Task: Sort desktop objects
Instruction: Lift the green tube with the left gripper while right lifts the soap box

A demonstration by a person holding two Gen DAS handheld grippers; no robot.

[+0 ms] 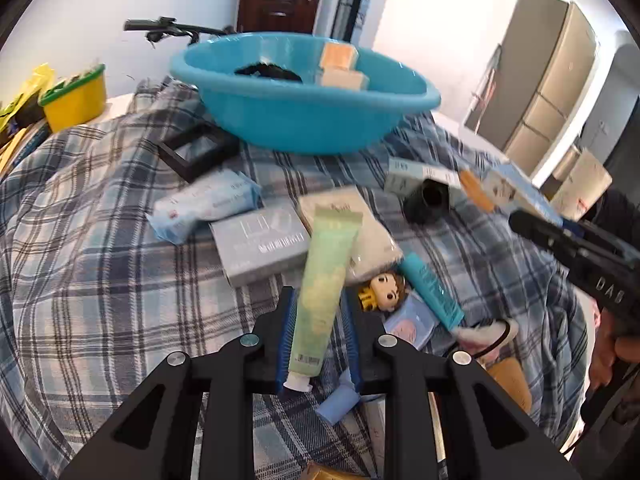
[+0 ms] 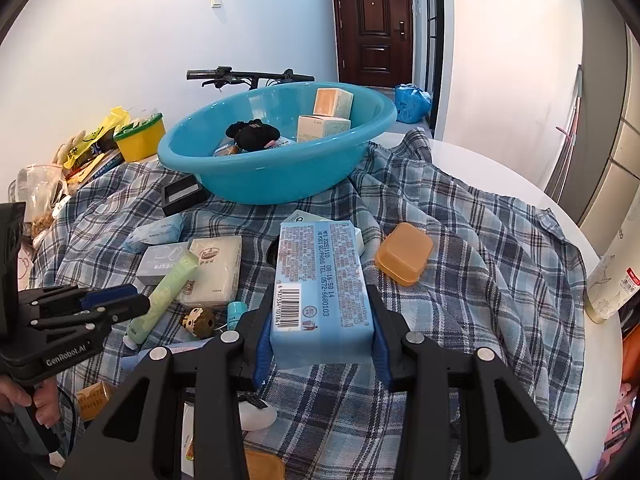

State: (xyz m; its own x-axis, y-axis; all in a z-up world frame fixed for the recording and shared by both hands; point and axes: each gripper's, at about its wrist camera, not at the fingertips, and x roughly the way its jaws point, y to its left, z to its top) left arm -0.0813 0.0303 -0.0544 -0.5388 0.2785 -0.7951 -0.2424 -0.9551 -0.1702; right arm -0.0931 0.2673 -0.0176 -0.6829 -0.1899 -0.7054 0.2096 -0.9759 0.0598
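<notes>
On plaid surface: left tool [image 1: 320,336] clamps green tube [image 1: 326,280]; right tool [image 2: 320,336] clamps blue pack [image 2: 320,284]. Basin [image 2: 256,176] at 12 o'clock holds approx. four items; most still unsorted.

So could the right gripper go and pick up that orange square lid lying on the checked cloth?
Probably not yet. The right gripper is shut on a light blue printed pack, so its fingers are full. The orange square lid lies uncovered on the checked cloth just ahead, so the path looks free once the pack is dropped.
</notes>
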